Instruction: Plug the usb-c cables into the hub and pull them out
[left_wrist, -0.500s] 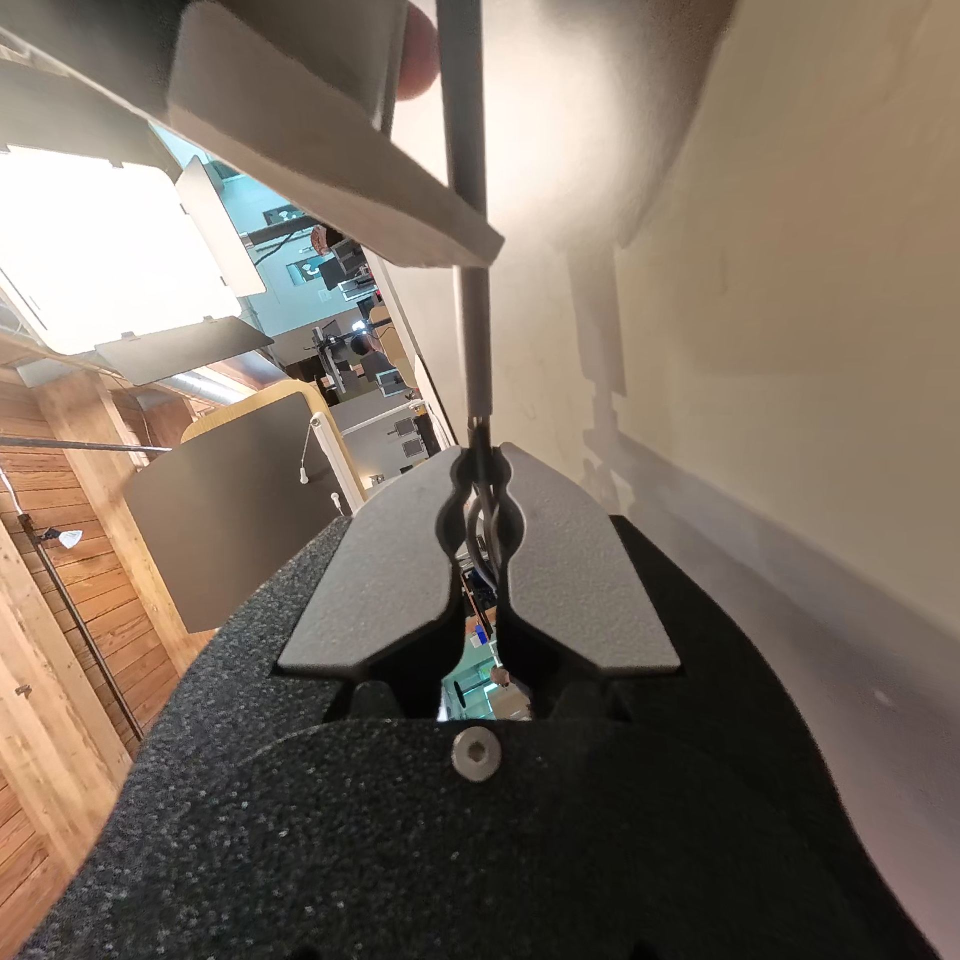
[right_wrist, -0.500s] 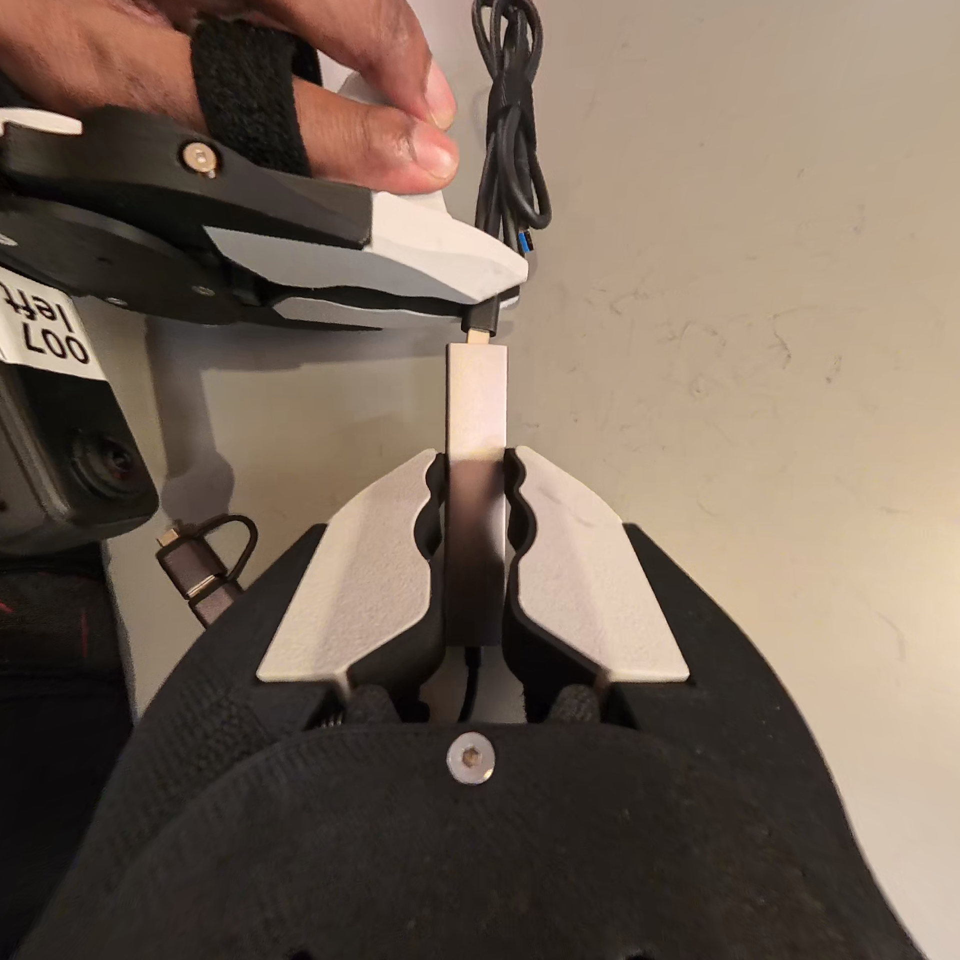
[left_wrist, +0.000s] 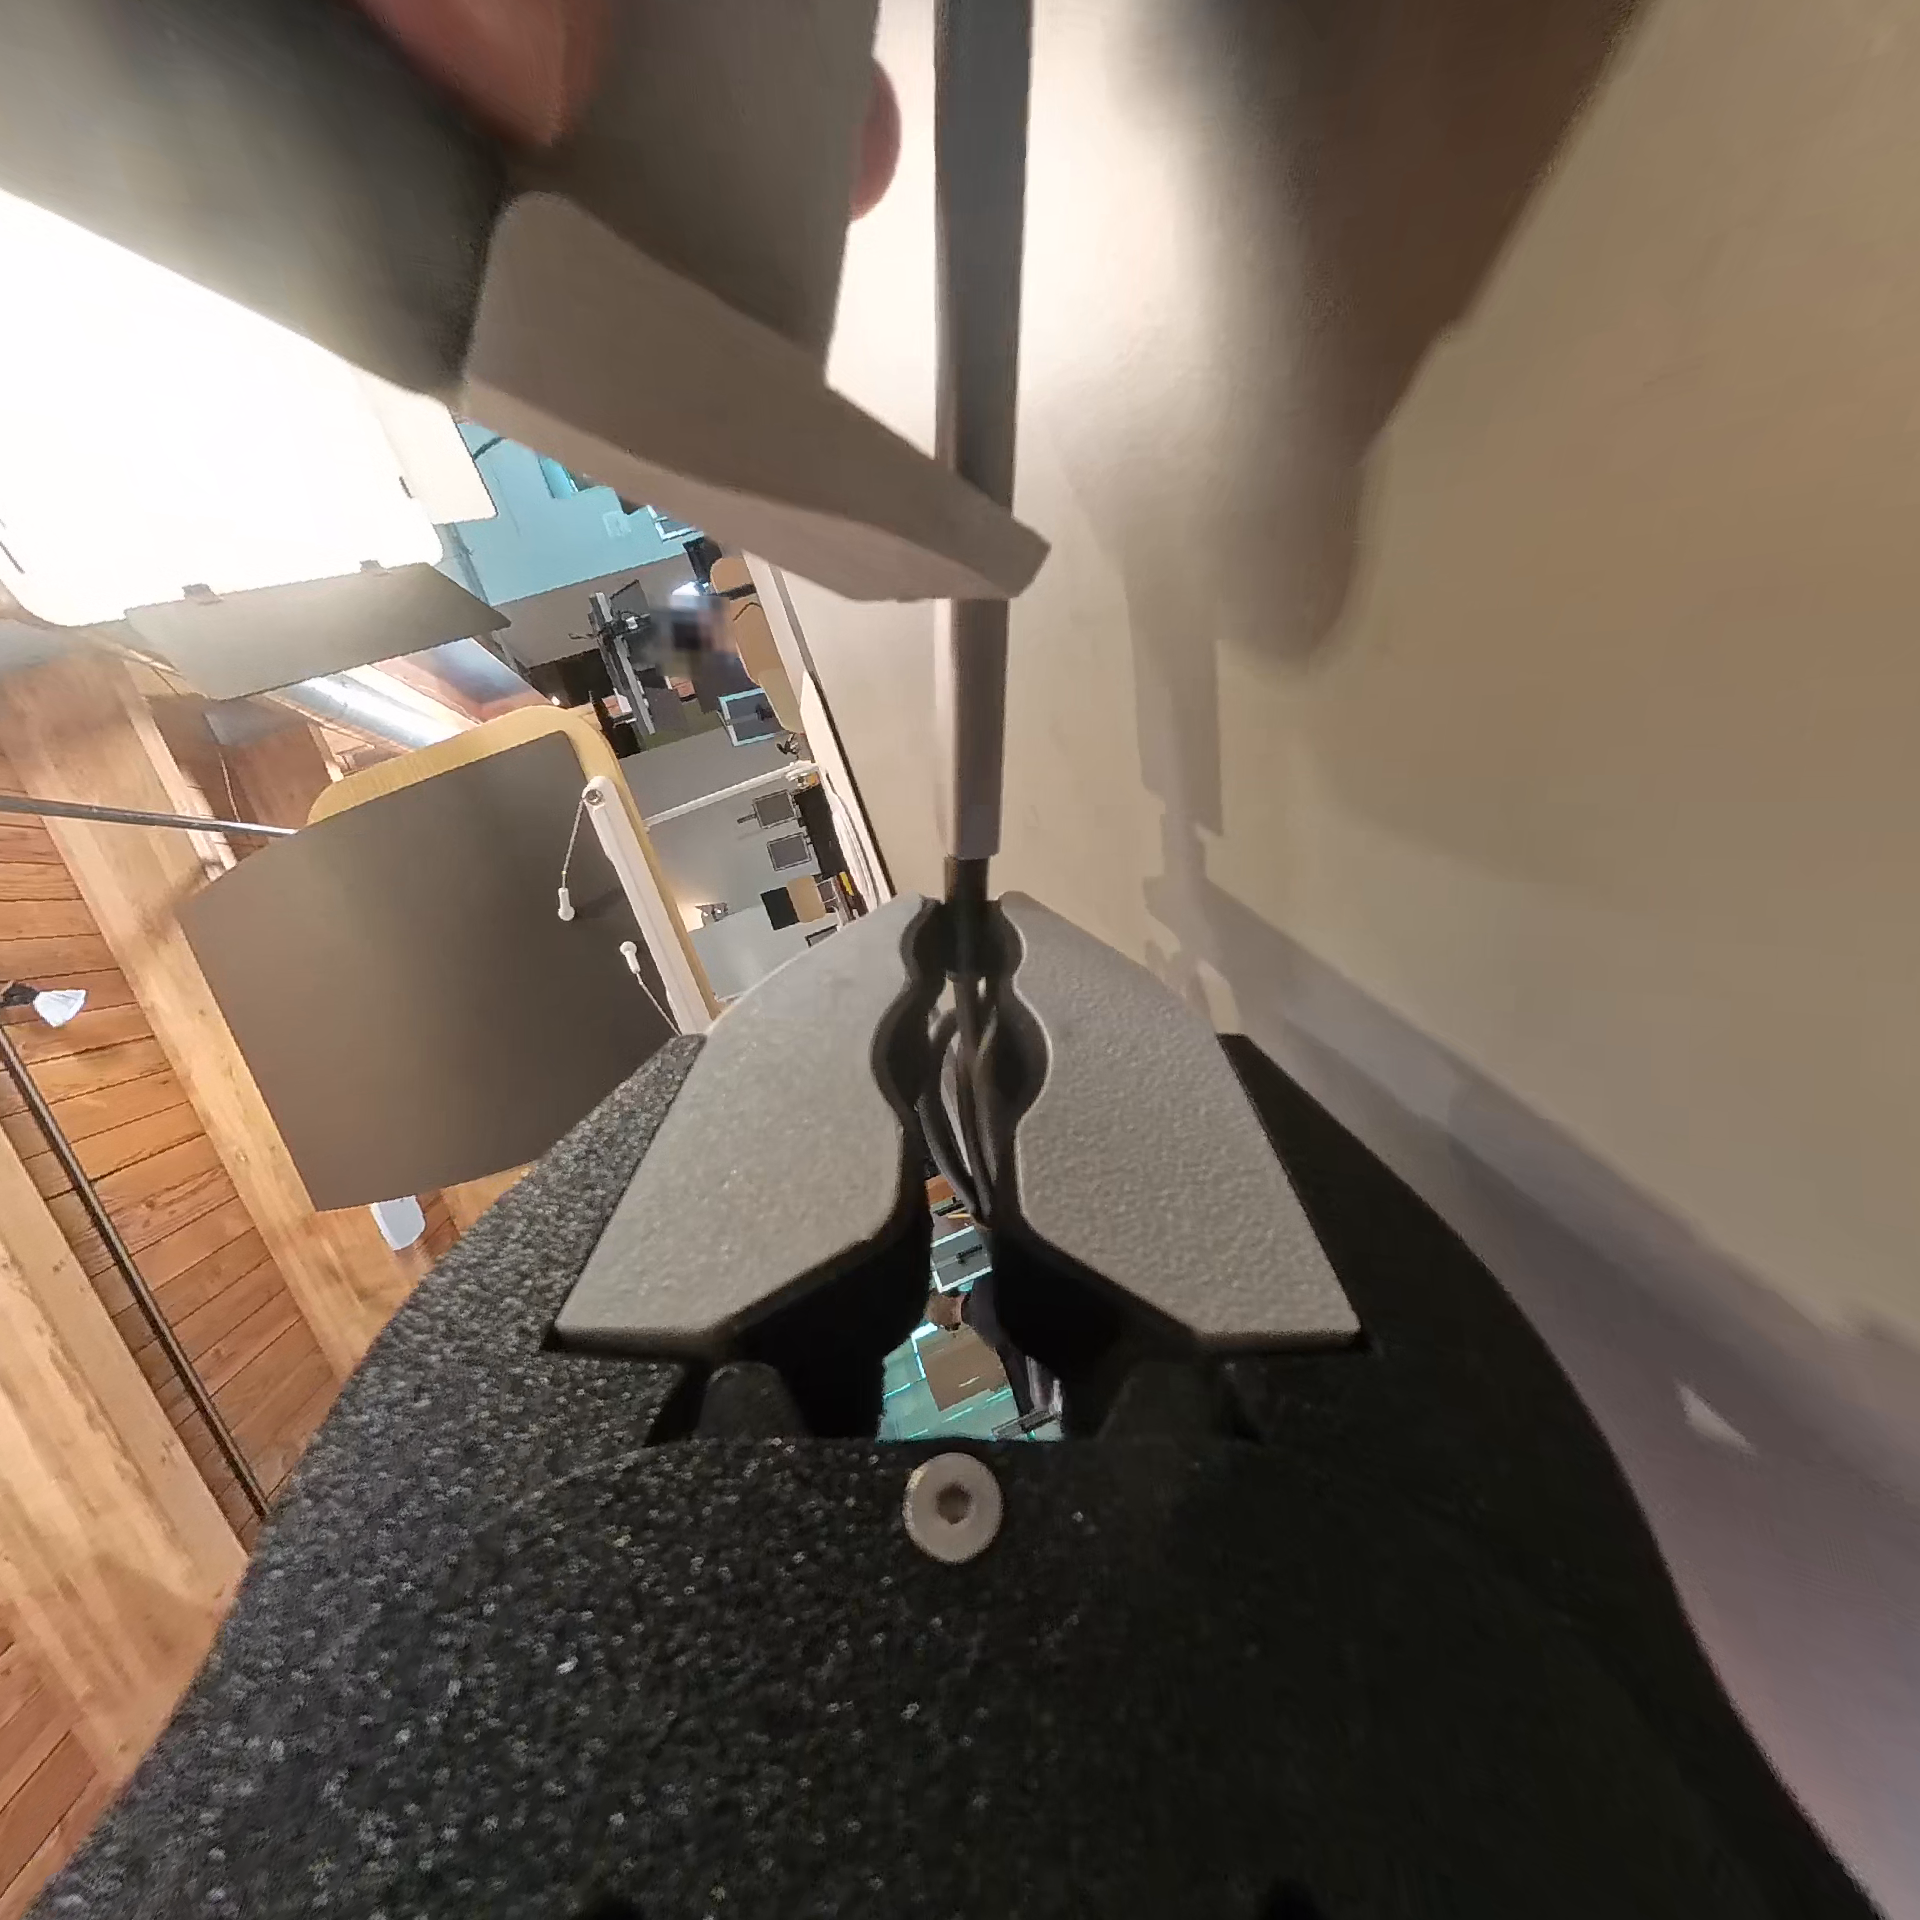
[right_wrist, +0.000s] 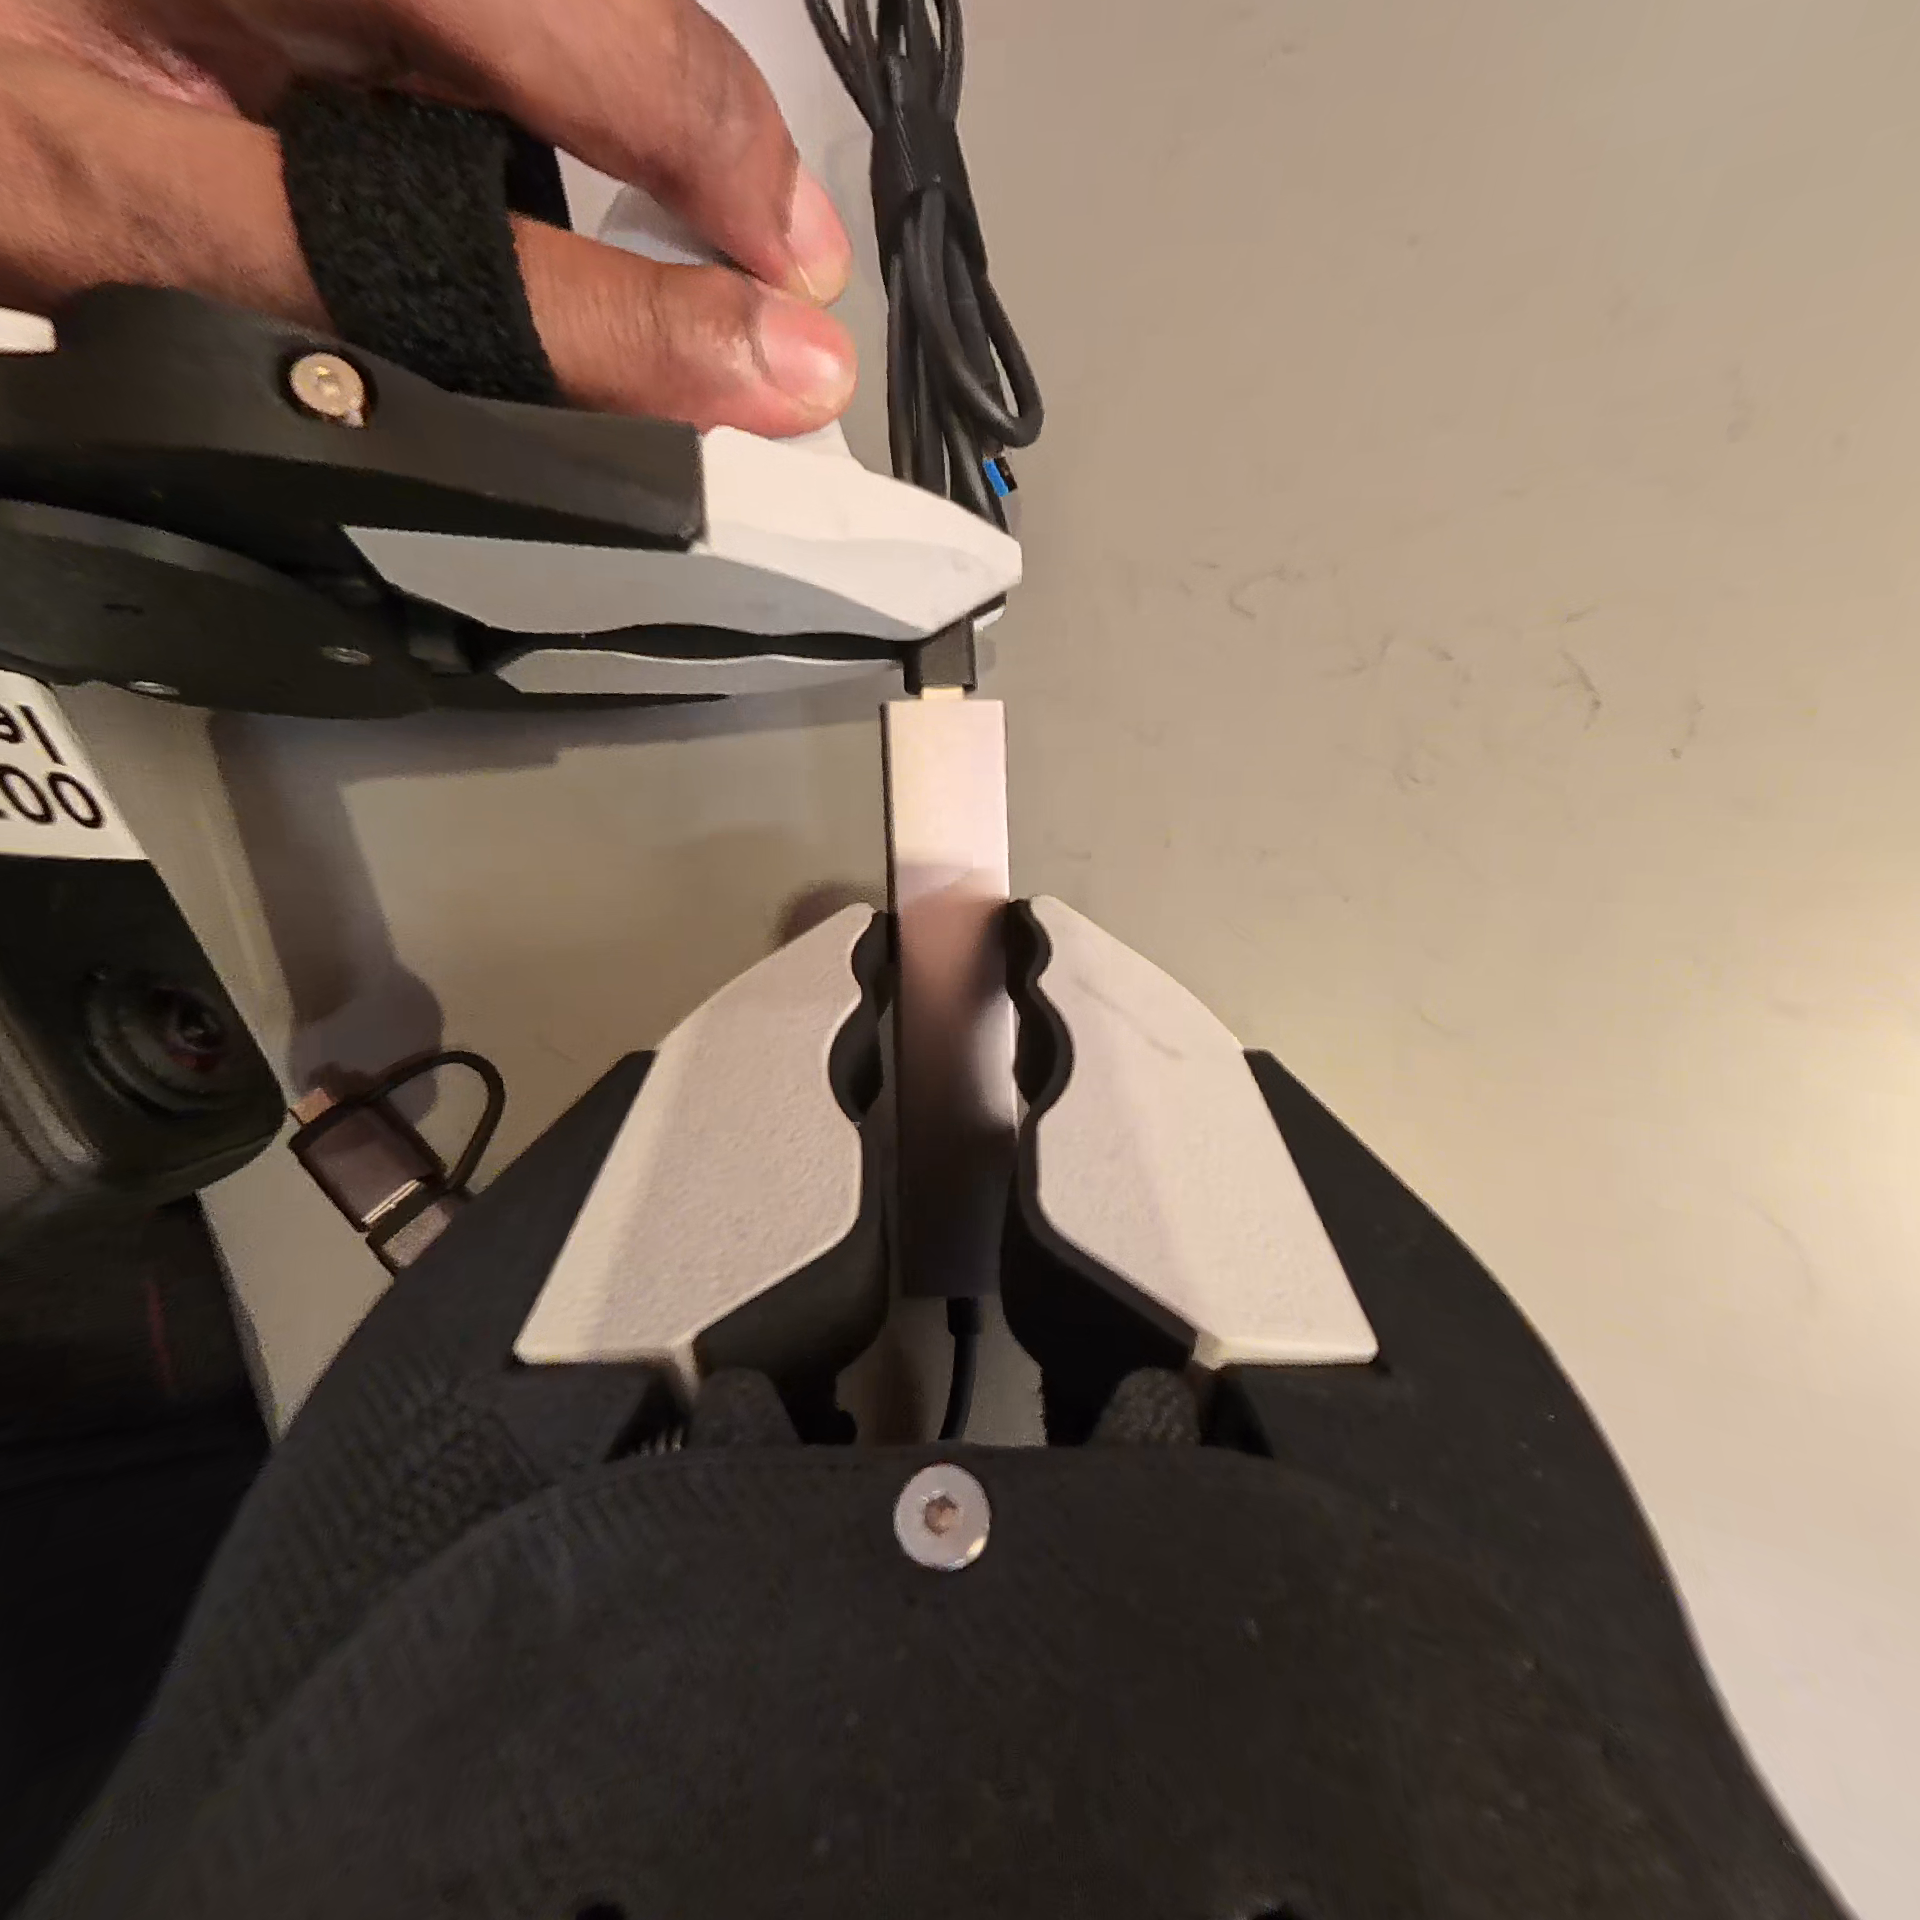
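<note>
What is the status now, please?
Right gripper shut on hub. Left gripper shut on cable plug, tip at hub port, metal showing. Nothing in the way.

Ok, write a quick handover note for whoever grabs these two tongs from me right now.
Right tongs: shut on the hub, held above the table.
Left tongs: shut on the plug of a black cable.
Plug tip sits at the hub's end port, metal showing, so not fully seated.
A spare adapter lies on the table at the left.
Left: push the plug home, then pull it out.
</note>
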